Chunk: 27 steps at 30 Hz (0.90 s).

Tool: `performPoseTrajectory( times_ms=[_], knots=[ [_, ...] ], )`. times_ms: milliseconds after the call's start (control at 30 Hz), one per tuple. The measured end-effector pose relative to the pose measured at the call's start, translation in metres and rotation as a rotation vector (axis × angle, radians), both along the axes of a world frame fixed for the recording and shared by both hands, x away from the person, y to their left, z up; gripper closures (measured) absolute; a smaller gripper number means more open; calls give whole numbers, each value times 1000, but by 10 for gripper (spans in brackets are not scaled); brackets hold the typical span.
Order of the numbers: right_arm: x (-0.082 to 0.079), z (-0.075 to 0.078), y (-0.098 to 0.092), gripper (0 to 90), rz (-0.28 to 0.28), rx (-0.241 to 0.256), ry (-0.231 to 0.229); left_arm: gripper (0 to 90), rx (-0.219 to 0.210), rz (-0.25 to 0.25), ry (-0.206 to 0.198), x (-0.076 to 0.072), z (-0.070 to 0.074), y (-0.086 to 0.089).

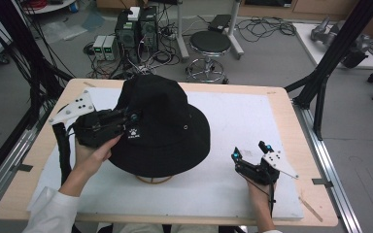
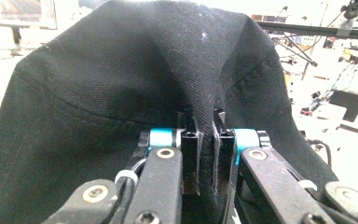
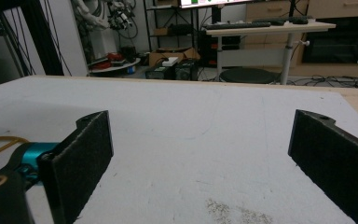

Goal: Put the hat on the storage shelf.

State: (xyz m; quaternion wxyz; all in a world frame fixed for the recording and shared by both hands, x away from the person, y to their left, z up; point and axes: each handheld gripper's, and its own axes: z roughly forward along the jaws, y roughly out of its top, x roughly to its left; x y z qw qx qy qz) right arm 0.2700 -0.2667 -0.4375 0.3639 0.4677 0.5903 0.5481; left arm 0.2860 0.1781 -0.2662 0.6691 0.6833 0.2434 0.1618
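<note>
A black bucket hat (image 1: 162,128) sat at the centre of the high view, on the white mat (image 1: 233,121) that covered the wooden table (image 1: 291,109), its brim spread wide and a small white logo patch showing on its left side. A pale ring (image 1: 154,180) peeked out from under the brim's near edge. My left gripper (image 1: 131,119), at the left of that frame, met the hat's crown from the side; in the left gripper view its jaws stood almost together, pinching a raised fold of the black cloth (image 2: 205,93) between them, the fabric rising in a ridge above the pads. My left hand (image 1: 90,158) lay against the brim. My right gripper (image 1: 250,151) rested low on the mat at the lower right of the high view, well apart from the hat, its jaws spread wide with bare mat between them, as the right gripper view confirmed. Beyond the table's far edge, in the upper centre of the high view, stood a round black stool (image 1: 210,43) amid cables and grey boxes on the floor.
</note>
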Motion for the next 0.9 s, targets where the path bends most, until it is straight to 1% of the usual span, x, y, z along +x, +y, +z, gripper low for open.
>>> performPoseTrajectory(
  times_ms=[33,67,133,333,400,433,667,767,833,867,900],
  knots=[
    [0,0,0,57,-1,3,0,850,-2,-3,11,1,-1,0],
    [0,0,0,57,-2,5,-3,850,-9,-4,34,3,-3,1],
    [0,0,-1,57,-6,3,-4,850,-9,-3,42,3,-4,2],
    [1,0,-1,57,-5,0,-6,841,-4,-6,41,2,-4,3],
    [0,0,0,57,-5,8,3,836,-7,-9,37,2,-4,3],
    [1,0,-1,57,-3,3,-3,833,-6,-11,35,2,-4,3],
    [0,0,-1,57,-9,4,-2,791,-7,-20,51,1,-3,1],
    [0,0,-1,57,-10,7,-2,703,-21,-32,65,2,-3,2],
    [0,0,-1,57,-10,7,-1,683,-26,-29,66,2,-3,4],
    [0,0,-1,57,-10,8,-2,659,-28,-25,63,1,-3,5],
    [0,0,-1,57,-10,8,-2,659,-35,-20,59,1,-4,5]
  ],
)
